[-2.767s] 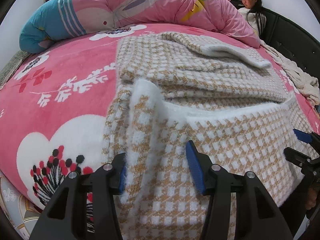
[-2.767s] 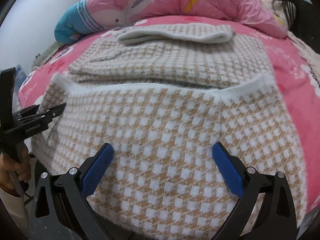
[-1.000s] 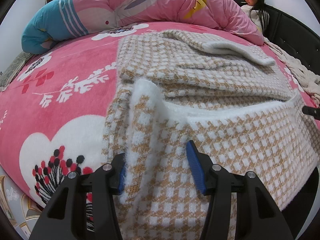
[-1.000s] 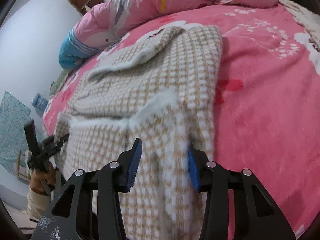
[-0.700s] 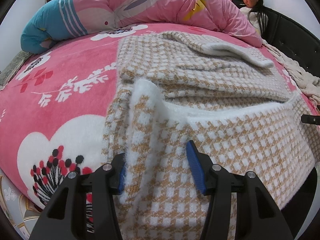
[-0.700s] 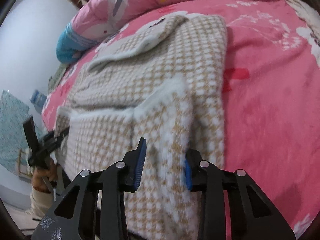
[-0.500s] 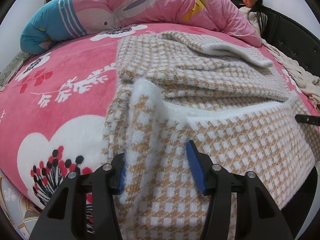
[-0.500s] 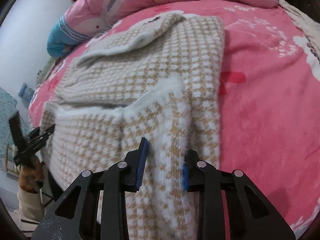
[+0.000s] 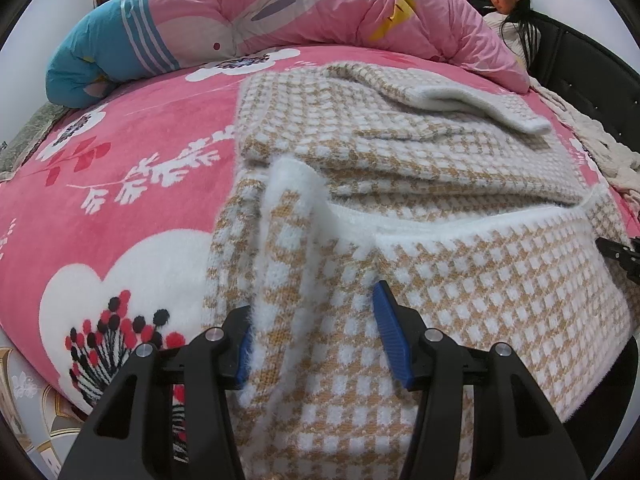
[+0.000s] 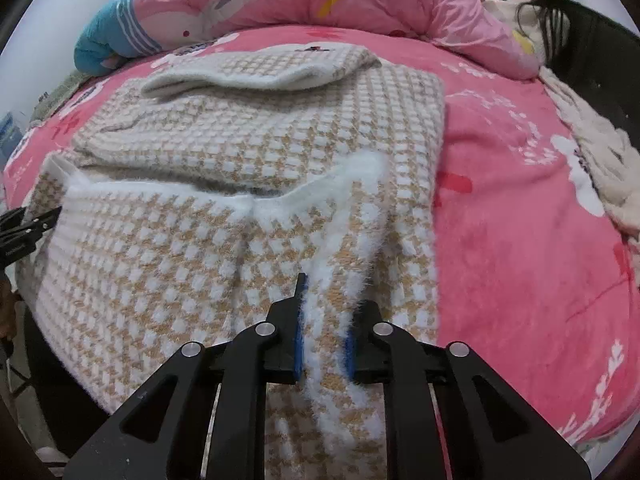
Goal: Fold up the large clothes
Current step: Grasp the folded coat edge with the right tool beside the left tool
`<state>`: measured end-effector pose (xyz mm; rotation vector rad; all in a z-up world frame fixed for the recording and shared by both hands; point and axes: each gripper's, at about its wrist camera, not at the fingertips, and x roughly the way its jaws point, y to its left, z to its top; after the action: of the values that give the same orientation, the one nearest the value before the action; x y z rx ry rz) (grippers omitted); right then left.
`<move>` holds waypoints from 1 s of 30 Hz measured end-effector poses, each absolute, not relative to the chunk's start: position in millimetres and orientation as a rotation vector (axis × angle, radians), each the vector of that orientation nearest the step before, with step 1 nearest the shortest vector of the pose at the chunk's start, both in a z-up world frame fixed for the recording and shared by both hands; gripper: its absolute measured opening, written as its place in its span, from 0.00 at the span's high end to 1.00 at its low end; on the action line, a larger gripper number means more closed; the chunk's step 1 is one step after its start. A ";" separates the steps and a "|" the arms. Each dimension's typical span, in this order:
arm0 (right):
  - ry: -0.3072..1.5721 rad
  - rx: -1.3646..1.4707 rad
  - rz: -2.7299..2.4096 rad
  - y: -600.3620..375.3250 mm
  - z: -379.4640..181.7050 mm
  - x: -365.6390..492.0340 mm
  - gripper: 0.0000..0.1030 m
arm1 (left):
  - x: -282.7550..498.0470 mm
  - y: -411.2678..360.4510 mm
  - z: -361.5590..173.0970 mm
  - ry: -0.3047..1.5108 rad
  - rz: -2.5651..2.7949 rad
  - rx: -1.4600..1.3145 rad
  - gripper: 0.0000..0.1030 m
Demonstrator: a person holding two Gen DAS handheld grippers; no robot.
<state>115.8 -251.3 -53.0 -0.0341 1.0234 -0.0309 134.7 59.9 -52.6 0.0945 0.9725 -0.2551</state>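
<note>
Left wrist view: my left gripper [image 9: 316, 336] is holding its blue fingers [image 9: 390, 334] apart around the near left corner of the checked sweater [image 9: 460, 280], with the fuzzy white edge running up between them; the left pad is brushing the fabric, but I cannot tell that the two are pinching it. The sweater is lying on the pink flowered blanket [image 9: 120, 168] covering the bed, its lower part folded up over the body and one sleeve [image 9: 472, 98] lying across the far end. Behind it a pink quilt [image 9: 280, 12] is bunched up, and a person [image 9: 508, 12] is sitting at the far right.

On the right wrist view, my right gripper [image 10: 323, 340] is closing its fingers on the near right edge of the sweater (a ridge of white fluff is standing between the pads, which are nearly pressing it). A cream knitted throw [image 10: 596, 152] is lying along the right side of the bed.
</note>
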 end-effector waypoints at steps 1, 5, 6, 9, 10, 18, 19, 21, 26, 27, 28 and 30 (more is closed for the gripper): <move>1.022 -0.042 -0.034 -247.7 -53.4 115.9 0.85 | 135.0 59.7 -52.4 0.973 -0.255 0.094 0.51; 1.021 -0.046 -0.035 -252.0 -52.8 114.4 0.85 | 135.3 59.0 -52.2 0.973 -0.252 0.092 0.51; 1.022 -0.043 -0.035 -253.1 -52.5 113.3 0.85 | 135.2 58.7 -52.1 0.973 -0.252 0.092 0.51; 1.023 -0.039 -0.037 -258.9 -50.2 107.7 0.84 | 135.2 58.9 -51.9 0.974 -0.252 0.091 0.51; 1.023 -0.039 -0.039 -255.5 -49.2 106.6 0.84 | 135.2 59.0 -52.1 0.974 -0.252 0.093 0.51; 1.028 -0.028 -0.037 -257.4 -49.6 108.4 0.84 | 135.2 59.2 -52.2 0.973 -0.252 0.091 0.51; 1.029 -0.030 -0.037 -257.4 -49.4 108.7 0.84 | 135.3 59.4 -51.9 0.973 -0.252 0.091 0.51; 1.031 -0.033 -0.038 -259.0 -49.7 110.5 0.84 | 135.6 59.8 -52.0 0.974 -0.254 0.092 0.51; 1.031 -0.031 -0.044 -259.3 -50.5 112.0 0.82 | 135.4 59.8 -51.9 0.974 -0.253 0.092 0.51; 1.031 -0.030 -0.045 -259.3 -50.6 112.0 0.82 | 135.8 59.7 -51.8 0.975 -0.254 0.092 0.51; 1.031 -0.030 -0.046 -258.7 -50.8 112.0 0.82 | 135.2 59.7 -52.1 0.975 -0.253 0.092 0.51; 1.032 -0.034 -0.046 -258.6 -50.8 112.1 0.82 | 135.1 59.6 -52.1 0.973 -0.252 0.091 0.51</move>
<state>112.1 -258.6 -50.8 -0.0338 1.0322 -0.0461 135.1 59.6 -52.1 0.0913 0.9731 -0.2524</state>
